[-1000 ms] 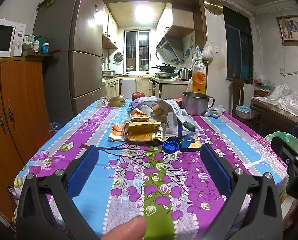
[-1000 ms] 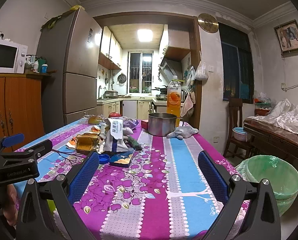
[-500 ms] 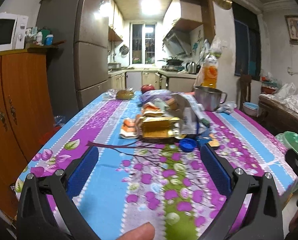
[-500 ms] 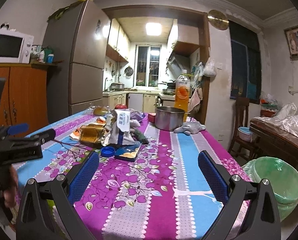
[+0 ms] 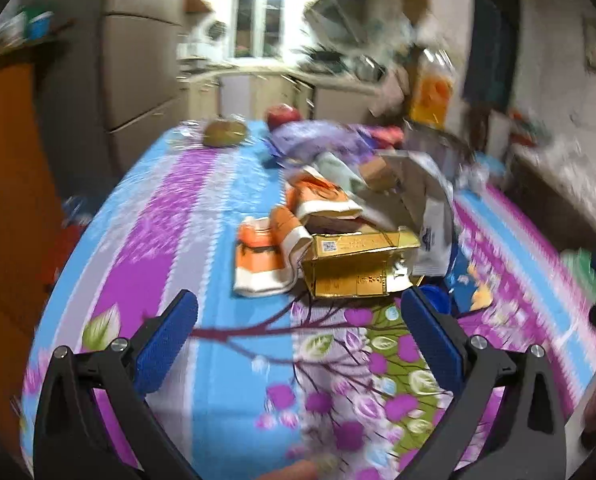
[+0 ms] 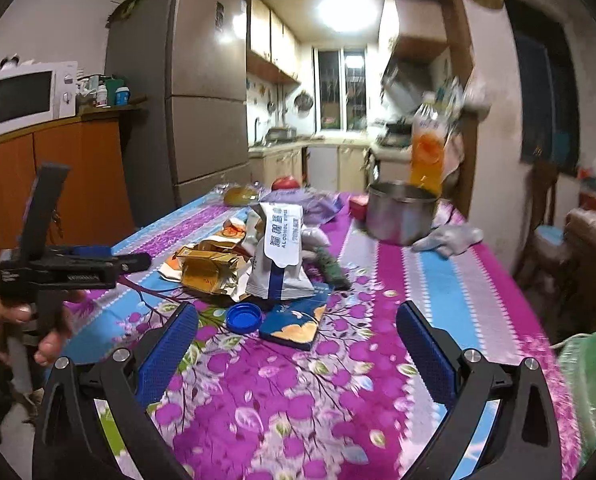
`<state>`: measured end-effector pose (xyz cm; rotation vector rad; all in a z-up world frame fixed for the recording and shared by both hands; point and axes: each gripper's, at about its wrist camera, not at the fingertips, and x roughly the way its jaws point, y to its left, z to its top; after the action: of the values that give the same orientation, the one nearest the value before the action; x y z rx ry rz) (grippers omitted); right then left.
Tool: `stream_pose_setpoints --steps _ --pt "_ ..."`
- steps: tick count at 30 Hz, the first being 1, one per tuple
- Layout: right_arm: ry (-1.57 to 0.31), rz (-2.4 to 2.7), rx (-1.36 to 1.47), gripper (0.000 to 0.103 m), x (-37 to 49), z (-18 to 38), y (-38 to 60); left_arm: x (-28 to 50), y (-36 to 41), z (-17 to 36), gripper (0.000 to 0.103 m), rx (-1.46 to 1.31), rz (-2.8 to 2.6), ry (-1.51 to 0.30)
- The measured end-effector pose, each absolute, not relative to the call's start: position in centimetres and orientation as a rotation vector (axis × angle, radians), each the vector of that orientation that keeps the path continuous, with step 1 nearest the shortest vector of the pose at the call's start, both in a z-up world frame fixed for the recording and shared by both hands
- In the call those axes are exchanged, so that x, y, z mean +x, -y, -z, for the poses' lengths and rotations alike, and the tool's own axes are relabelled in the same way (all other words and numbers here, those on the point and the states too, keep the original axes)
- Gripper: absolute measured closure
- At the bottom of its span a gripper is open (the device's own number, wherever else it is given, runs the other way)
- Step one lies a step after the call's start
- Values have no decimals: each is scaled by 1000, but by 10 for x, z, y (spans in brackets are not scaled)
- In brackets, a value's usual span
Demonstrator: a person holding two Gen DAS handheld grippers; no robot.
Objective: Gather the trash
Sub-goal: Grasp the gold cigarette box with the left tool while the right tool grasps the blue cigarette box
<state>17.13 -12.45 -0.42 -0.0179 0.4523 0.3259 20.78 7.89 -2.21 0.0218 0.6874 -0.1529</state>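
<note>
Left tongs (image 5: 298,312) spread wide and empty just short of the gold carton (image 5: 354,268) amid the trash heap mid-desk (image 6: 438,280), right tongs (image 6: 298,326) equally released near the blue cap (image 6: 243,317) — rush in and that pile scatters floorward.

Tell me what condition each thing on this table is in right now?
Left gripper: open, empty.
Right gripper: open, empty.
Gold box: crushed, torn open.
White pouch: standing, crumpled.
Blue cap: loose, open side up.
Steel pot: upright, lidless.
Orange bottle: upright.
</note>
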Motion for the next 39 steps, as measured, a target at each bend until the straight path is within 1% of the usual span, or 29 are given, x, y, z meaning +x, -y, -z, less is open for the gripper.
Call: stream_pose_setpoints --steps 3,4,10,13,16,18,21,25,27,28,29,30,31,33,35,39 --pt "-478 -354 -14 5 186 9 121 231 -72 24 19 110 276 -733" --pt "-486 -359 -18 5 189 13 119 238 -69 21 20 153 333 -731" --pt "-542 -399 -8 5 207 28 117 262 -50 15 20 336 531 -726" --pt "-587 -457 -1 5 222 34 118 272 -37 19 24 450 594 -748" --pt "-695 -549 24 5 247 43 121 282 -29 24 33 522 636 -780" --pt "-768 -544 56 5 266 51 124 283 -30 27 44 534 647 -796" --pt "-847 -530 136 6 287 62 127 286 -26 36 49 552 657 -818" --pt "-865 -469 128 6 301 64 107 286 -21 45 49 567 646 -825" --pt "-874 -437 67 8 308 63 88 284 -17 47 55 578 633 -827" --pt "-879 -419 43 12 309 62 82 283 -16 47 57 577 627 -830" --pt "-885 -402 23 19 312 63 80 282 -15 47 58 573 618 -834" --pt "-897 -378 -9 22 316 65 74 281 -14 46 60 567 611 -836" --pt "-906 -364 -26 30 318 67 72 280 -14 45 61 560 603 -835" --pt "-910 -341 -44 33 321 72 71 279 -14 46 61 547 574 -845" --pt "-910 -332 -55 38 319 72 71 277 -14 45 63 532 550 -850" --pt "-890 -319 -54 41 302 71 80 269 -13 45 68 506 503 -850"
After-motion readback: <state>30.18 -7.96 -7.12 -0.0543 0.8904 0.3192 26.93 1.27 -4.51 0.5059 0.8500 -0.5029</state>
